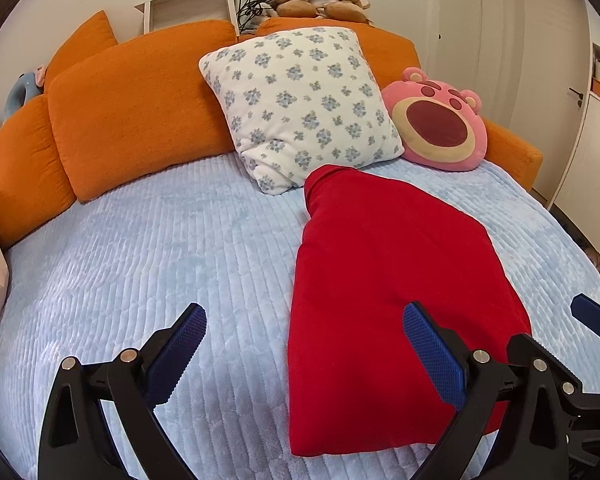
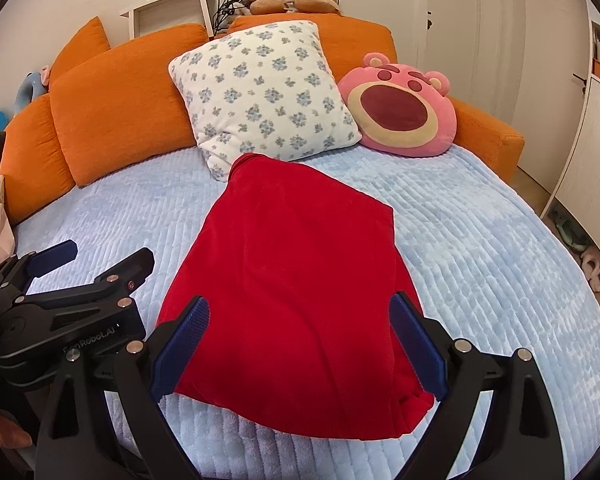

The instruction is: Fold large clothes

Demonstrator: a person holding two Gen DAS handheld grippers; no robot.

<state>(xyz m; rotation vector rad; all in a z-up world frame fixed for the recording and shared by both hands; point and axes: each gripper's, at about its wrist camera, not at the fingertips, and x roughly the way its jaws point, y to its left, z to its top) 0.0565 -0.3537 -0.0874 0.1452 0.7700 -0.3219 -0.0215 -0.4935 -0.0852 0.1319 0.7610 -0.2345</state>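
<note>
Both my left gripper (image 1: pixel 304 324) and right gripper (image 2: pixel 300 316) hover with jaws apart, empty, over the folded red garment (image 2: pixel 296 300) on the blue bedspread (image 2: pixel 480 248), floral pillow (image 2: pixel 260 96) at twelve o'clock.

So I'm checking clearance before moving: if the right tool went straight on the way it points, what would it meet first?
Probably the red garment, lying between the open right tool's fingers and ahead. Beyond it is the floral pillow. Height above the cloth is unclear.
</note>
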